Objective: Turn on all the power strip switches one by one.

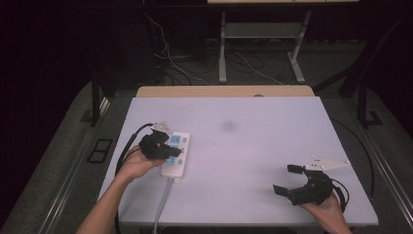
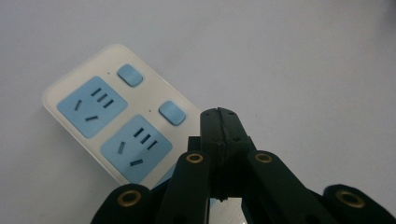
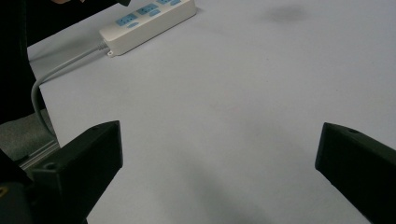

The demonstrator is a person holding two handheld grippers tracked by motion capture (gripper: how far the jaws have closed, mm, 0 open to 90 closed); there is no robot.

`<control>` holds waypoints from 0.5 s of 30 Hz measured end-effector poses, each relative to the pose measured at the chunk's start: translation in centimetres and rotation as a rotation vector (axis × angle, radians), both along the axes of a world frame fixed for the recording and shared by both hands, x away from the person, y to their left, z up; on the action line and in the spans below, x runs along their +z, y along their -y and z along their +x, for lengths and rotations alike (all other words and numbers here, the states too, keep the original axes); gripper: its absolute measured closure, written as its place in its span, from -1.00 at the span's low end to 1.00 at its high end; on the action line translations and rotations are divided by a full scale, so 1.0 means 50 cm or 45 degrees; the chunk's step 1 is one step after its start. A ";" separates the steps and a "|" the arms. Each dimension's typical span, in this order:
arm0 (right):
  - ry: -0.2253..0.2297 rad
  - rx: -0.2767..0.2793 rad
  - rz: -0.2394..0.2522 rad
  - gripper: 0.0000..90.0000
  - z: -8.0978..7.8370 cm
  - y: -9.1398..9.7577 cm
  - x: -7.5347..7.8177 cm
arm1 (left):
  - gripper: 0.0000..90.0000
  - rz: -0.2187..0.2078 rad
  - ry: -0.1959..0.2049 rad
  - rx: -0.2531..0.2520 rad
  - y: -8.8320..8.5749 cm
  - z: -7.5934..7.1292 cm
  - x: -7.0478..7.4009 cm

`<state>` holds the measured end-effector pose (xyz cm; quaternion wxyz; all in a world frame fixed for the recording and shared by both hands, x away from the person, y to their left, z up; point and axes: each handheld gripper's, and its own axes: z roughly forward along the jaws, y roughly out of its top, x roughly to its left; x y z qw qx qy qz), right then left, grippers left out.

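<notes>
closed left jaws over the power strip, right jaws wide apart

in the high view, a white power strip (image 1: 176,154) is seen at the left-centre of the frame, lying flat on the pale table (image 1: 253,146). its long axis runs from the lower part of the frame upward with a slight lean to the right; the cord end points toward the bottom edge, where a grey cable (image 1: 163,204) leaves it, and the free end points toward the top. the blue sockets face up.

the left gripper (image 1: 170,151) is held over the middle of the strip, its jaws pressed together with nothing between them. in the left gripper view the closed tips are seen just beside a blue button (image 2: 172,114), at the strip's right edge; whether they touch cannot be told.

the right gripper (image 1: 286,179) is seen at the lower right of the high view, well apart from the strip, its jaws spread wide above bare table.
</notes>
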<state>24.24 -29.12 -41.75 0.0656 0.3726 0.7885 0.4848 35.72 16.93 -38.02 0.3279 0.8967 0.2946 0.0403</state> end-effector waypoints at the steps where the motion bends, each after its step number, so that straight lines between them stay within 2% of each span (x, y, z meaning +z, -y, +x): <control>1: 0.001 0.001 0.002 -0.99 0.000 0.000 0.000 | 0.98 -0.002 0.001 0.002 0.000 0.001 0.003; 15: 0.000 0.000 0.000 -0.99 0.000 0.001 0.000 | 0.98 0.001 0.024 0.017 -0.008 0.028 0.031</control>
